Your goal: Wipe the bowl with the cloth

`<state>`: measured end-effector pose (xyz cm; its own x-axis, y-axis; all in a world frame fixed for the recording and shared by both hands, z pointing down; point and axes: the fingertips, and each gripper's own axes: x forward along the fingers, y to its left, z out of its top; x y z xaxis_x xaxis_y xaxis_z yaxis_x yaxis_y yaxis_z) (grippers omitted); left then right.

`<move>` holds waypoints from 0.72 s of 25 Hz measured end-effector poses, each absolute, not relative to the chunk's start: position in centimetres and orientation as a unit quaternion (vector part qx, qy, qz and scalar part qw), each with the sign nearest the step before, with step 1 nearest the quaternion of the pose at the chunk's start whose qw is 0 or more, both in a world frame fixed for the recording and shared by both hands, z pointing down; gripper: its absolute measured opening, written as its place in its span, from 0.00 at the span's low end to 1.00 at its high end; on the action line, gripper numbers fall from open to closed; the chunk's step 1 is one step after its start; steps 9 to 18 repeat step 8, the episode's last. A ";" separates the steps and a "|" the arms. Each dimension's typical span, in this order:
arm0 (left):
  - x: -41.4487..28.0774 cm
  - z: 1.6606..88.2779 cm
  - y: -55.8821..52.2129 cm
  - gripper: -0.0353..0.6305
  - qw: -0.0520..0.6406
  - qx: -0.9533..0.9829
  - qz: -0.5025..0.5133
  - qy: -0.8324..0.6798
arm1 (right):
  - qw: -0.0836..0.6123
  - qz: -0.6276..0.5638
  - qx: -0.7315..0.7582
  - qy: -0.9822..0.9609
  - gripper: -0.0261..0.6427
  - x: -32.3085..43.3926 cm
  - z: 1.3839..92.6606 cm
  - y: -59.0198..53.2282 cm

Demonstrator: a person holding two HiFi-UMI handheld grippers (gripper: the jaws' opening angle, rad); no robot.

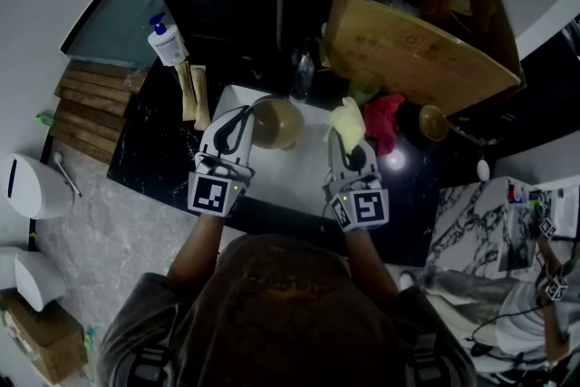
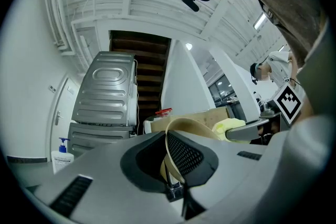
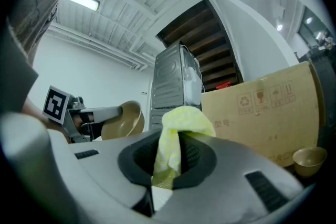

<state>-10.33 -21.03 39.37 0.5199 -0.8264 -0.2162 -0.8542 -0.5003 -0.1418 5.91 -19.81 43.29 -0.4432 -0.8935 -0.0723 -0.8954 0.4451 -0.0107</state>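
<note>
**Bowl pinched by the left gripper, cloth by the right**

The bowl is round, tan and thin-walled, with a plain smooth inside. It sits over a white board on the dark counter, straight ahead of the person. The left gripper has its jaws pressed onto the bowl's near wall. In the left gripper view the rim curves up from between the jaws of that gripper. Seen from the right gripper view, the bowl is tipped so its hollow faces that side.

Just to the right, apart from the bowl, is the cloth, pale yellow and crumpled. The right gripper pinches it. In the right gripper view the cloth bunches up above the closed jaws of that gripper and hangs down between them.

A red cloth lies just beyond the yellow one, and a small bowl stands near it. Behind them is an open cardboard box. A soap bottle stands at the counter's far left.
</note>
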 end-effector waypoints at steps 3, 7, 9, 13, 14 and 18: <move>-10.2 39.5 -21.0 0.09 0.112 -0.866 0.060 0.484 | 0.034 0.012 -0.528 0.849 0.07 6.0 43.3 -19.8; -10.1 39.8 -21.0 0.09 0.110 -0.867 0.056 0.483 | 0.032 0.012 -0.527 0.849 0.07 6.0 43.4 -19.9; -10.1 39.9 -21.1 0.09 0.110 -0.867 0.055 0.483 | 0.032 0.012 -0.526 0.850 0.07 6.0 43.5 -20.0; -10.1 39.9 -21.1 0.09 0.110 -0.867 0.055 0.483 | 0.032 0.012 -0.526 0.850 0.07 6.0 43.5 -20.0; -10.1 39.9 -21.1 0.09 0.110 -0.867 0.055 0.483 | 0.032 0.012 -0.526 0.850 0.07 6.0 43.5 -20.0; -10.1 39.9 -21.1 0.09 0.110 -0.867 0.055 0.483 | 0.032 0.012 -0.526 0.850 0.07 6.0 43.5 -20.0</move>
